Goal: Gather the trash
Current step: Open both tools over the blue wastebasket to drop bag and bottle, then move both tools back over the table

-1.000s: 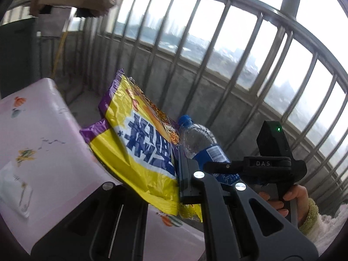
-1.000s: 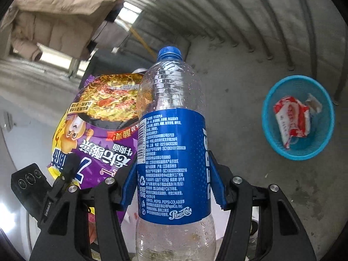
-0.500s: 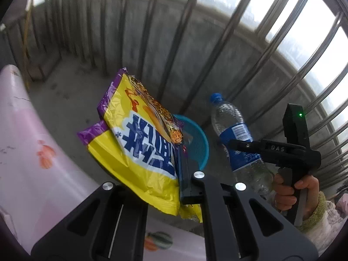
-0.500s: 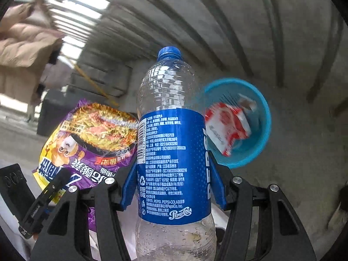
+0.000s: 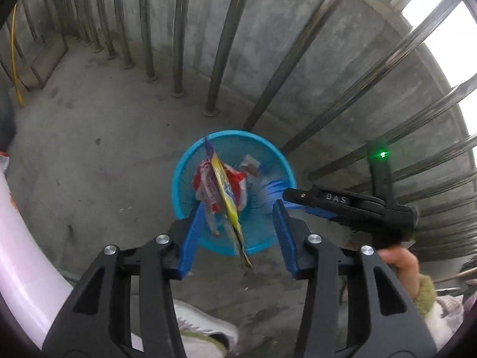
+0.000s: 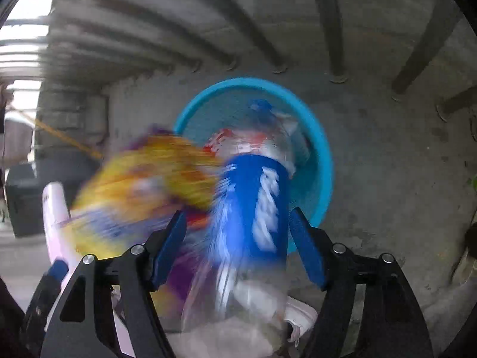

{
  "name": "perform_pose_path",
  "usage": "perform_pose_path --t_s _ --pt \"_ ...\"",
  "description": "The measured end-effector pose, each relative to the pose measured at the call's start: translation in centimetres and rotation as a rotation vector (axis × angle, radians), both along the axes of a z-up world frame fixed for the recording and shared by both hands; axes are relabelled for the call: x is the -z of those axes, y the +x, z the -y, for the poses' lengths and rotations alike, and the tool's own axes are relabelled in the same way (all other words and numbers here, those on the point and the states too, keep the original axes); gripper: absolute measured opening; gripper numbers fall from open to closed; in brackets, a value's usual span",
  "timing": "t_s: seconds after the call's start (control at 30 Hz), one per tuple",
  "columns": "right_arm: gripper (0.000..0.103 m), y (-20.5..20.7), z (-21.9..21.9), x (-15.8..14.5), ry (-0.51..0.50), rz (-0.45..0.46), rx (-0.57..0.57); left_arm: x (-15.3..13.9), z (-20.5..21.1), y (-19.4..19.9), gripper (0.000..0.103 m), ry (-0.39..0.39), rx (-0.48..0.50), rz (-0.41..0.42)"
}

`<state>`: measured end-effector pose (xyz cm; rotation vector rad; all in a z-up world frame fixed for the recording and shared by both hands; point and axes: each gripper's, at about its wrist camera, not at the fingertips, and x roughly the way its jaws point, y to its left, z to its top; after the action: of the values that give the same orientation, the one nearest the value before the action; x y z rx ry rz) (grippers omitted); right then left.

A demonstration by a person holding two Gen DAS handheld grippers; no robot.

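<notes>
My left gripper [image 5: 235,235] is spread wide over the round blue mesh plastic bin [image 5: 182,179], and the yellow-and-purple crinkly noodle wrapper [image 5: 228,205] hangs loose between the blue pads, touching neither, edge-on above the bin's mouth. My right gripper [image 6: 238,244] is also spread; the clear plastic bottle with the blue label [image 6: 253,205] sits blurred between its pads, cap toward the bin. A red-and-white wrapper [image 5: 201,183] lies inside the bin on the grey concrete floor [image 5: 89,137].
</notes>
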<state>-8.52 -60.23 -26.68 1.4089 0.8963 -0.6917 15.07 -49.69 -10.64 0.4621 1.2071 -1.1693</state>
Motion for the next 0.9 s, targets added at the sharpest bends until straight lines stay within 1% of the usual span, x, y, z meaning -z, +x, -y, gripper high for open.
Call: perform_pose_path --t_s 0.07,0.13,0.23,0.37,0.43,0.6,0.7,0.9 --pt "0.07 -0.4 -0.1 -0.5 -0.026 0.032 0.011 -0.6 -1.5 0.0 0.046 -0.019 -0.007 0.019" --pt "0.07 -0.7 -0.4 -0.8 -0.049 0.03 0.01 -1.3 -2.7 0.6 0.046 -0.033 -0.035 0.027" --pt "0.07 -0.7 -1.1 -1.1 -0.038 0.036 0.019 -2.6 -4.6 1.5 0.046 -0.055 -0.08 0.034" --pt "0.07 -0.6 -1.9 -1.3 -0.051 0.039 0.008 -5.0 -8.0 2.0 0.047 -0.112 -0.13 0.058" --pt "0.07 -0.3 -2.4 -1.9 -0.068 0.047 -0.006 -6.4 -10.0 2.3 0.049 -0.141 -0.17 0.079" --pt "0.07 0.5 -3.9 -3.7 -0.117 0.057 -0.064 -10.5 -16.5 2.9 0.052 -0.221 -0.28 0.138" --pt "0.07 1.4 -4.9 -4.5 -0.123 0.074 -0.099 -12.6 -20.7 2.9 0.055 -0.271 -0.342 0.171" --pt "0.07 2.4 -5.8 -4.9 -0.122 0.08 -0.136 -14.6 -29.2 2.3 0.055 -0.315 -0.484 0.241"
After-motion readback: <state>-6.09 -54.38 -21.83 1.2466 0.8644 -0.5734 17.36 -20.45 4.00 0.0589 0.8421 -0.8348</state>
